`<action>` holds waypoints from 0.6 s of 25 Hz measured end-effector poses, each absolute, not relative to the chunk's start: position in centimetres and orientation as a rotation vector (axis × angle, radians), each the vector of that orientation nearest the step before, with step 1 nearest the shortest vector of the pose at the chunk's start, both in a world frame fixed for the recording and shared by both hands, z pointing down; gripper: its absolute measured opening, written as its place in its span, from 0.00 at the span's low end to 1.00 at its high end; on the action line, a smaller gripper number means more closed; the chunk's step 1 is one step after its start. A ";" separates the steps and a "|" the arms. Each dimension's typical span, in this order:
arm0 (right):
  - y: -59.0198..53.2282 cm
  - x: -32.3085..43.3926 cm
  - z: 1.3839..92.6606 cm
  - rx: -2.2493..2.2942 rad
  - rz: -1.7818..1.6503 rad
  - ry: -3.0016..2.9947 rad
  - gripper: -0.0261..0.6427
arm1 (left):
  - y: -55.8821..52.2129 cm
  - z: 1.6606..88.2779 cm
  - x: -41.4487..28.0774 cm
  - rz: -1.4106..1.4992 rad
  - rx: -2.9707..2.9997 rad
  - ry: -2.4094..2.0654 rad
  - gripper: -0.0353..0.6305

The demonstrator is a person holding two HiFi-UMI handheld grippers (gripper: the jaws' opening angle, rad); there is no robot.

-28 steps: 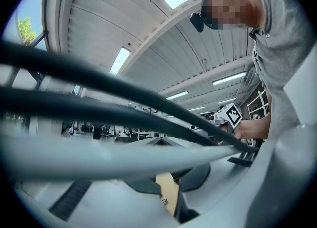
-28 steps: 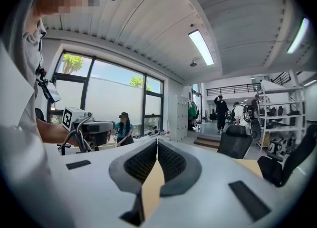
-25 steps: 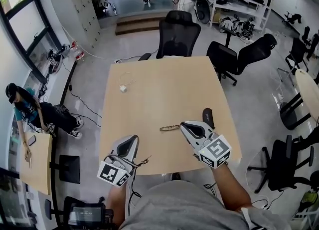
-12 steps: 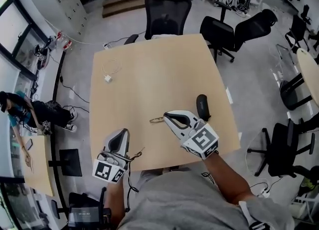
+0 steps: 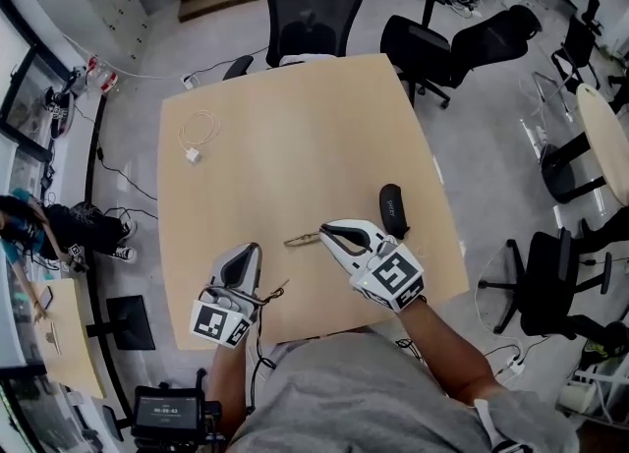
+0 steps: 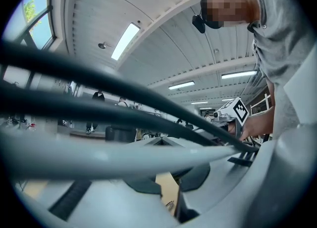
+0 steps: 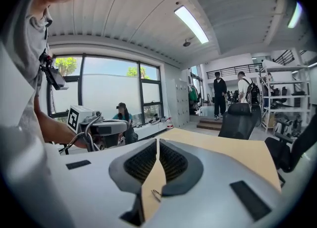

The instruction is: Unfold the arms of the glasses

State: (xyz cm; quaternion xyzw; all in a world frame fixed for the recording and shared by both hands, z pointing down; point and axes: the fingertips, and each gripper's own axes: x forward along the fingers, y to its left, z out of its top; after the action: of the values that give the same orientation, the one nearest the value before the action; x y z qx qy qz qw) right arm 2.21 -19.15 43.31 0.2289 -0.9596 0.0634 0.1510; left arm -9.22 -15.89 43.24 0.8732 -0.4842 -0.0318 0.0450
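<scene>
The folded thin-framed glasses [image 5: 301, 240] lie on the light wooden table [image 5: 295, 137], near its front edge. My right gripper [image 5: 324, 232] is shut and empty, its tip just right of the glasses, almost touching them. My left gripper [image 5: 253, 249] is also shut and empty, a short way to the glasses' left and nearer me. In the right gripper view a bit of the frame [image 7: 156, 194] shows below the closed jaws. Cables cross most of the left gripper view, where a sliver of the glasses [image 6: 171, 205] shows low down.
A black glasses case [image 5: 392, 207] lies just right of my right gripper. A white charger with its coiled cable [image 5: 195, 139] sits at the table's far left. Black office chairs [image 5: 316, 4] stand beyond the far edge and to the right.
My right gripper has closed in on the right end of the glasses. The left gripper has kept its place. The head view has tilted further down.
</scene>
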 end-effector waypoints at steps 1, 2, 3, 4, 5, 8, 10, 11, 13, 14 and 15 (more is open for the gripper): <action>-19.6 2.4 43.8 0.665 0.193 -2.747 0.05 | -16.4 43.9 -9.0 -0.086 2.666 -1.465 0.06; -20.0 2.6 44.4 0.672 0.205 -2.738 0.05 | -16.8 44.6 -8.7 -0.073 2.665 -1.451 0.06; -20.3 2.7 45.1 0.676 0.218 -2.730 0.05 | -17.2 45.3 -8.5 -0.057 2.663 -1.439 0.06; -20.6 2.7 45.7 0.678 0.231 -2.721 0.05 | -17.6 46.1 -8.4 -0.041 2.661 -1.428 0.06; -20.9 2.7 46.3 0.678 0.242 -2.712 0.05 | -18.0 46.9 -8.4 -0.025 2.656 -1.419 0.06; -21.6 2.6 48.4 0.672 0.269 -2.674 0.06 | -19.0 49.5 -8.4 0.019 2.632 -1.386 0.06; -21.9 2.5 49.9 0.669 0.287 -2.647 0.06 | -19.4 51.5 -8.2 0.057 2.620 -1.359 0.06; -22.0 2.6 50.7 0.667 0.295 -2.634 0.06 | -19.6 52.6 -8.1 0.080 2.615 -1.345 0.06; -22.2 2.7 52.4 0.659 0.308 -2.604 0.06 | -19.8 54.7 -7.8 0.125 2.605 -1.314 0.06; -22.3 2.7 53.2 0.654 0.314 -2.586 0.06 | -19.9 55.8 -7.7 0.146 2.598 -1.297 0.06; -22.4 2.8 54.2 0.649 0.318 -2.564 0.06 | -20.0 56.9 -7.6 0.165 2.589 -1.278 0.06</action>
State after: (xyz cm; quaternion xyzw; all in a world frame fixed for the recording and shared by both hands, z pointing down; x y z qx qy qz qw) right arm 2.81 -22.44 54.23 0.2366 -0.9352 0.1161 0.2363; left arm -7.59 -20.05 56.91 0.8882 -0.4385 0.0567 0.1247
